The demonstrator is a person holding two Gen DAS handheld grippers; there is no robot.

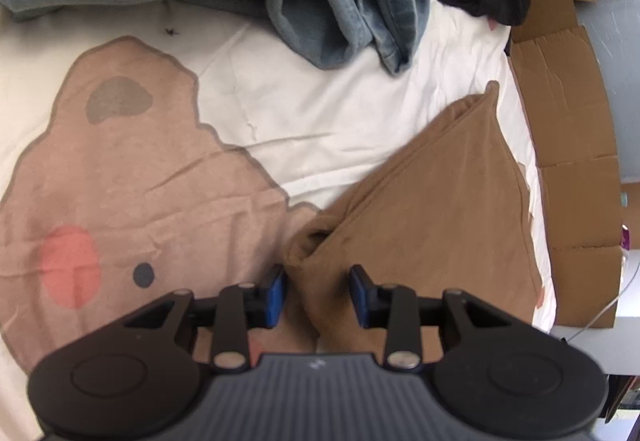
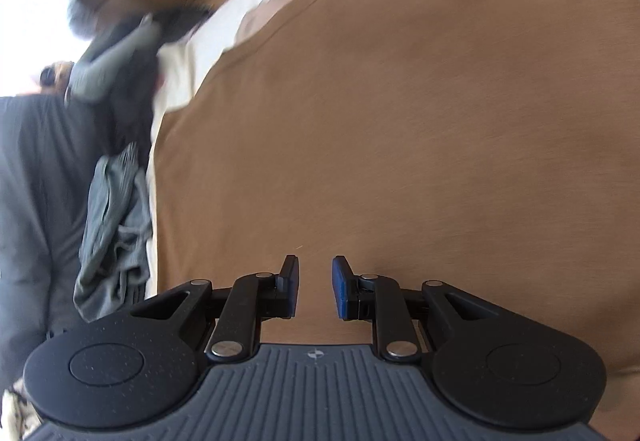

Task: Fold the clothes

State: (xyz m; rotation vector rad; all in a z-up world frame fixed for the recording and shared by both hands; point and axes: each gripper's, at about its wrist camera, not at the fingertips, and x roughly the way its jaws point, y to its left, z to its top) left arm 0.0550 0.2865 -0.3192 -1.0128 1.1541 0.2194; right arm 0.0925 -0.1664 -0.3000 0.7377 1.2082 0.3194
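Looks like they're mid-fold on the brown garment (image 1: 432, 201), which sits on the white bedsheet (image 1: 320, 113) doubled over into a wedge with a bunched corner near the left gripper (image 1: 318, 295). That gripper's jaws are spread around the bunched edge but not pinching, and the right gripper (image 2: 316, 291) hovers part-open and empty over the smooth brown cloth. I'd guess whichever fold comes next needs a proper pinch on that thick edge, while the jeans pile (image 1: 352, 1) sits behind.
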